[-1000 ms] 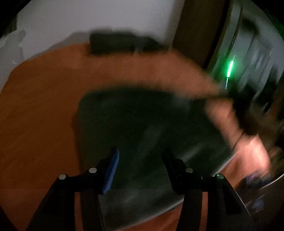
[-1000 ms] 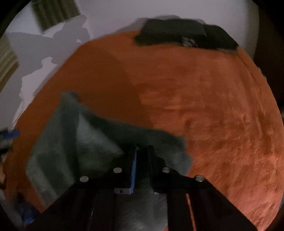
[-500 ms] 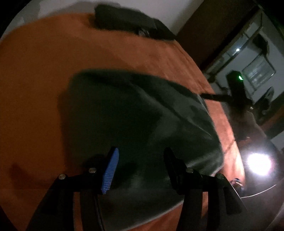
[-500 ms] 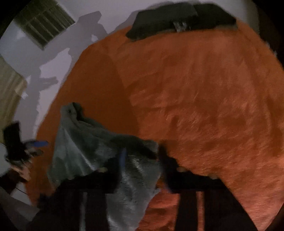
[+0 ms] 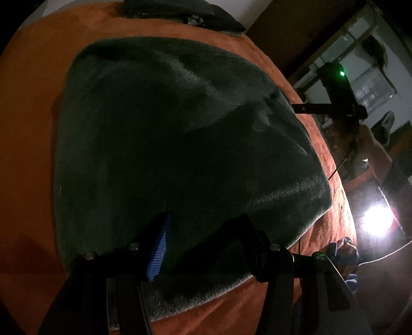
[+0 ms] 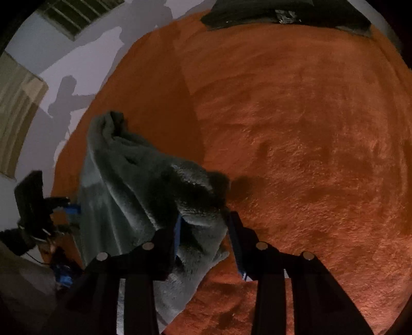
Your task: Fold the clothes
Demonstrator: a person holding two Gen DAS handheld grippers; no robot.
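Orange blanket (image 6: 296, 128) (plush); bright lamp (image 5: 377, 223)

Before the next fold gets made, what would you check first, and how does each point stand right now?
1. Left hand-held gripper open: ok, fingers spread over the grey fleece.
2. Right hand-held gripper open: ok, fingers stand apart with a bunched corner of fleece between them.
3. Fleece lying flat: not ok, the right side is heaped and creased.
4. Room on the orange blanket for folding: ok, a wide bare stretch lies beside the fleece.
5. Dark folded clothes at the far edge out of the way: ok.
6. Fleece edges lined up: cannot tell, too dim.
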